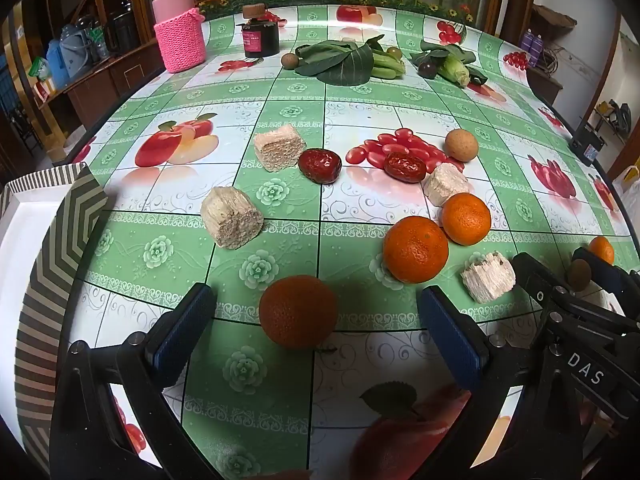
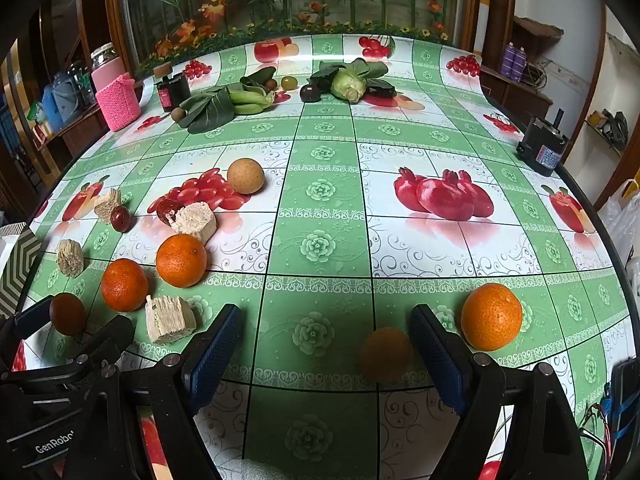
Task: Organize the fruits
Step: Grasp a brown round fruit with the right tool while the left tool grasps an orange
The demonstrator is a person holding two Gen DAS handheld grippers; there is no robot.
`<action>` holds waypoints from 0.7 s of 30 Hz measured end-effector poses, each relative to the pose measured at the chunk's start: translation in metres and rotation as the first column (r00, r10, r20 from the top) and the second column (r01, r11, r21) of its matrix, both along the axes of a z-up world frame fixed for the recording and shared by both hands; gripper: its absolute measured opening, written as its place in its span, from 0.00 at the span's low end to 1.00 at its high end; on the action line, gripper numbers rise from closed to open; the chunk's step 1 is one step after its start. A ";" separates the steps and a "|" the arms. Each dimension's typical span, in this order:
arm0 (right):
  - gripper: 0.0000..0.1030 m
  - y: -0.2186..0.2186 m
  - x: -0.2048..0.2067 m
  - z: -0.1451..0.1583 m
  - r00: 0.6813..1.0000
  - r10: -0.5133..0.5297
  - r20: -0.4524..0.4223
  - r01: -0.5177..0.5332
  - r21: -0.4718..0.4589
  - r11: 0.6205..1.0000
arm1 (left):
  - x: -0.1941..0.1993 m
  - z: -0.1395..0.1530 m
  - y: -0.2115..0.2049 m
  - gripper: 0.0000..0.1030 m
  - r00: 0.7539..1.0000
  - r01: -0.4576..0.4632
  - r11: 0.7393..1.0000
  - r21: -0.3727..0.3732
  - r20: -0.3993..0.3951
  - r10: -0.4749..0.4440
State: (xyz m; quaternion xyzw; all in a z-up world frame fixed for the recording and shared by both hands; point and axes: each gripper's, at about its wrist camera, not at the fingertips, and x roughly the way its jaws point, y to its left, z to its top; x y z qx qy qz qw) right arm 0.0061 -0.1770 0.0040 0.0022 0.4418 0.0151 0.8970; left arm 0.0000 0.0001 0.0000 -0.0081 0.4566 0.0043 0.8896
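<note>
My left gripper (image 1: 318, 332) is open, with an orange (image 1: 298, 311) resting on the table between its pads and touching neither. Two more oranges (image 1: 416, 250) lie to the right, beside beige fibrous chunks (image 1: 231, 218), red dates (image 1: 320, 165) and a tan round fruit (image 1: 461, 145). My right gripper (image 2: 326, 350) is open too. A small brown round fruit (image 2: 385, 354) sits between its fingers, close to the right pad (image 2: 440, 352). Just outside that pad lies another orange (image 2: 491, 317). A striped box (image 1: 60, 240) with a white inside stands at the table's left edge.
At the far side are a pink knit-covered bottle (image 1: 178, 28), a dark jar (image 1: 260, 34), leafy greens (image 1: 344, 62) and a corn cob (image 1: 456, 68). A black device (image 2: 542, 148) sits on the right edge. The tablecloth carries printed fruit pictures.
</note>
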 end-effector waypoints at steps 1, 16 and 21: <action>0.83 0.000 0.000 0.000 1.000 -0.001 -0.001 0.001 -0.001 1.000 | 0.000 0.000 0.000 1.00 1.000 0.000 1.000 0.010 0.004 0.000; 0.62 -0.002 -0.026 0.012 0.993 0.108 0.042 -0.108 0.008 0.994 | -0.030 0.024 0.030 1.00 0.997 0.010 1.000 0.023 0.070 -0.011; 0.61 -0.017 -0.046 0.029 0.983 0.135 0.121 -0.148 0.104 0.984 | -0.048 0.034 0.043 1.00 0.994 0.049 0.999 0.011 0.095 -0.049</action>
